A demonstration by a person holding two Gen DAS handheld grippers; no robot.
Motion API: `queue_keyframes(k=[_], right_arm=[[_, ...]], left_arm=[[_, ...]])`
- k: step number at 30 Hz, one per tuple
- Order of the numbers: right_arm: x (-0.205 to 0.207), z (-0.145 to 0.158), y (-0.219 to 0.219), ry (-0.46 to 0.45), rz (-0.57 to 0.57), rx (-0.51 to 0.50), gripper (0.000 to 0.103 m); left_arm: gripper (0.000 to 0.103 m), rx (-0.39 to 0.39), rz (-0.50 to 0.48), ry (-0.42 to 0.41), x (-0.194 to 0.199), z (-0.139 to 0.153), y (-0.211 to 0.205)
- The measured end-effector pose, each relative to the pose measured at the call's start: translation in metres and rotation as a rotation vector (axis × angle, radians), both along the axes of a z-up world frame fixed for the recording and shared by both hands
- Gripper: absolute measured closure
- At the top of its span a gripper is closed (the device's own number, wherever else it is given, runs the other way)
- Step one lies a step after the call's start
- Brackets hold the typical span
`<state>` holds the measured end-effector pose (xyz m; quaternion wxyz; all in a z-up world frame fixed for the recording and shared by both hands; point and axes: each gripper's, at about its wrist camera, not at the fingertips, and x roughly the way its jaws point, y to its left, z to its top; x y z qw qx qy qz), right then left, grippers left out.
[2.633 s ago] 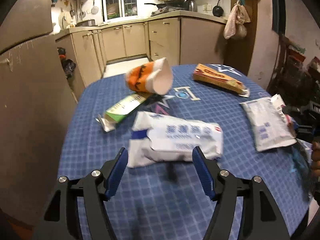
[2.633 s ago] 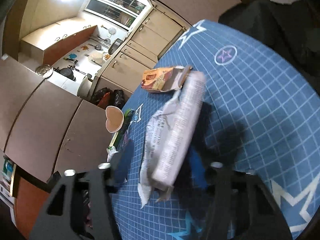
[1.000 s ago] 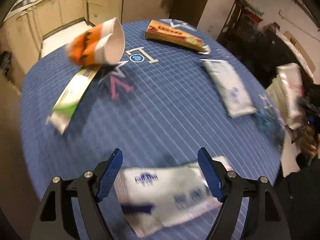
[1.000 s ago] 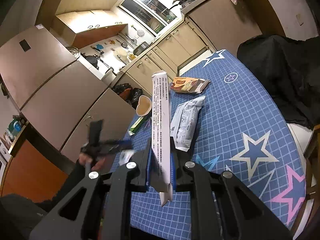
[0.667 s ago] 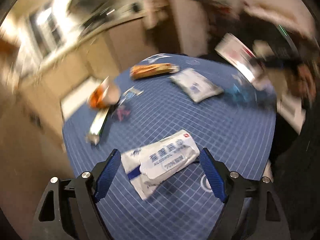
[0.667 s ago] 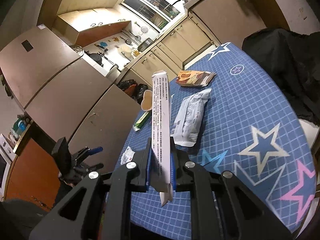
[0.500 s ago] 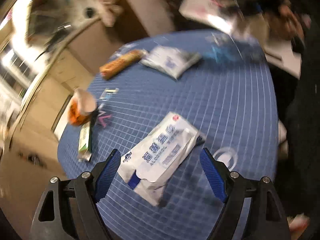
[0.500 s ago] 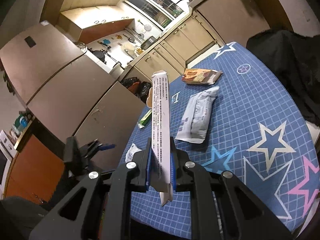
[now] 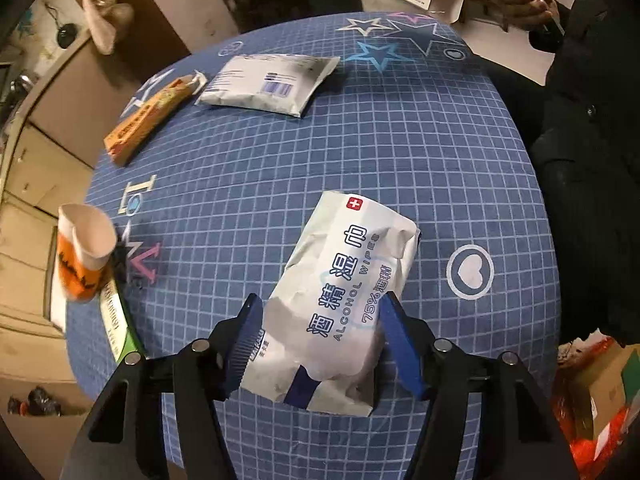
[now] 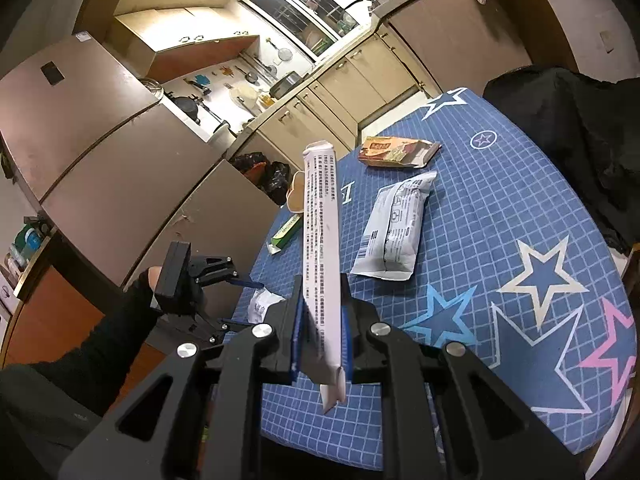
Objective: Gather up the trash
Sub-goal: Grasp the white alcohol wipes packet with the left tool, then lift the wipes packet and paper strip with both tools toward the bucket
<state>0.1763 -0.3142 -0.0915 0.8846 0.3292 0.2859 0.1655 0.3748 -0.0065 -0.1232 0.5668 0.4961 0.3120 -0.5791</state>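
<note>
Blue star-print tablecloth (image 9: 360,152) — left tool (image 9: 320,344) wide, right tool (image 10: 322,336) pinching flat box (image 10: 322,240).

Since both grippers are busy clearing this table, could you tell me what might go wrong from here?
1. The left gripper is open around the alcohol wipes pack. The pack looks soft and crinkled, so it may buckle or slip as the jaws close.
2. The right gripper pinches only the low end of the flat white box, which stands tall above it and could tilt or slide out when swung.
</note>
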Motion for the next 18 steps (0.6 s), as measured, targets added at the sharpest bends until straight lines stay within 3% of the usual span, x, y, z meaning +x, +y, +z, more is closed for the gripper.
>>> queue_keyframes(k=[3,8,11,15,18], right_arm=[[0.003,-0.002,0.002,0.018,-0.008,0.0,0.089],[0.003,0.001,0.004,0.019,-0.019,-0.028,0.089],[0.001,0.007,0.007,-0.003,-0.025,-0.064,0.089],[0.003,0.009,0.01,-0.014,-0.023,-0.086,0.089],[0.005,0.005,0.011,-0.009,-0.029,-0.108,0.089]], left_arm=[[0.038,-0.003,-0.011,0.031,0.005,-0.004,-0.003],[0.029,0.004,0.054,0.118,0.017,-0.023,-0.008],[0.035,-0.007,0.187,0.2,0.025,-0.022,-0.007],[0.048,-0.063,0.293,0.16,-0.003,-0.016,-0.003],[0.05,-0.128,0.424,0.113,-0.025,-0.012,-0.001]])
